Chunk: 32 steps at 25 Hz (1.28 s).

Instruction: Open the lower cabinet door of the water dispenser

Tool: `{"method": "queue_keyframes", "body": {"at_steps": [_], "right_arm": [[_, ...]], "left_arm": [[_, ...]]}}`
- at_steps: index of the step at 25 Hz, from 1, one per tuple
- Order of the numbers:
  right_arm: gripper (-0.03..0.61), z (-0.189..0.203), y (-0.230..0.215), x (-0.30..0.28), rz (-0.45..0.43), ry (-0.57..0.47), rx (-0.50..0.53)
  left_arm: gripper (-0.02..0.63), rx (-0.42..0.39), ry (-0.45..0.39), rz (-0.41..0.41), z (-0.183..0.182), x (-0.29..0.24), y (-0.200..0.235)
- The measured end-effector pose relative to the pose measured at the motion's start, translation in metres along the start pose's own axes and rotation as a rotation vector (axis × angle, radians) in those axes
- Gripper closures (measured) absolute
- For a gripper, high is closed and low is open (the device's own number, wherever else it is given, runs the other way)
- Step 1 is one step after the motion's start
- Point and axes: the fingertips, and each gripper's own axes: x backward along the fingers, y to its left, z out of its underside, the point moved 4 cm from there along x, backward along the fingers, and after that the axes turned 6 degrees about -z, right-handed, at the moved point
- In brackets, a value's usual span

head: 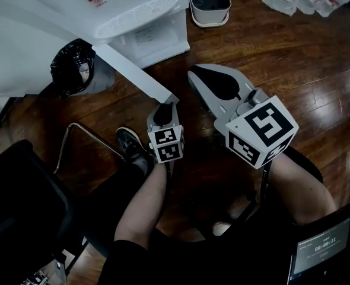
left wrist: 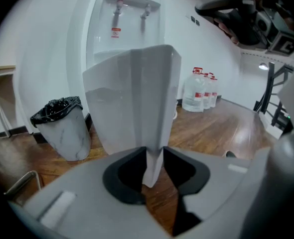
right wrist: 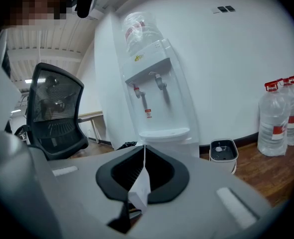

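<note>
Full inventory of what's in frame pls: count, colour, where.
dispenser: 1, white, against the wall
top bottle: 1, clear, on the dispenser
door: 1, white, swung open from the dispenser's base
bin: 1, marbled white with black bag, beside the dispenser
small bin: 1, white with dark inside, on the dispenser's other side
water bottles: at least three, clear with red labels, by the wall
chair: 1, black, near the bin
screen: 1, lit, beside the person's leg
floor: dark wood
left gripper: grey, shut on the door's edge
right gripper: grey, shut, empty
shoe: 1 visible, dark
</note>
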Motion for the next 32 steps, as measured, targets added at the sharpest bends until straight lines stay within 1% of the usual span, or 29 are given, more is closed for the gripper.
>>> {"method": "queue_keyframes", "body": {"at_steps": [3,8,14,20,25,32], "right_arm": [[0.566,-0.002,-0.005,0.001,0.007,-0.002,-0.013],[0.569,-0.007,-0.018,0.000,0.027,-0.017,-0.071],[0.569,-0.009,-0.031,-0.001,0.047,-0.018,-0.070],[0.571,-0.016,-0.049,-0.004,0.070,-0.028,-0.072],[0.571,-0.022,-0.071,-0.008,0.095,-0.041,-0.096],[0.571,-0.028,-0.090,-0.010,0.112,-0.051,-0.112]], "left_arm": [[0.485,-0.024,-0.006,0.023,-0.007,-0.007,-0.009],[0.485,-0.049,-0.011,0.056,-0.018,-0.020,-0.021],[0.486,-0.056,-0.009,0.075,-0.031,-0.036,-0.032],[0.494,-0.083,-0.022,0.109,-0.049,-0.059,-0.046],[0.494,-0.087,-0.042,0.123,-0.068,-0.084,-0.055],[0.494,-0.078,-0.057,0.140,-0.091,-0.114,-0.063]]}}
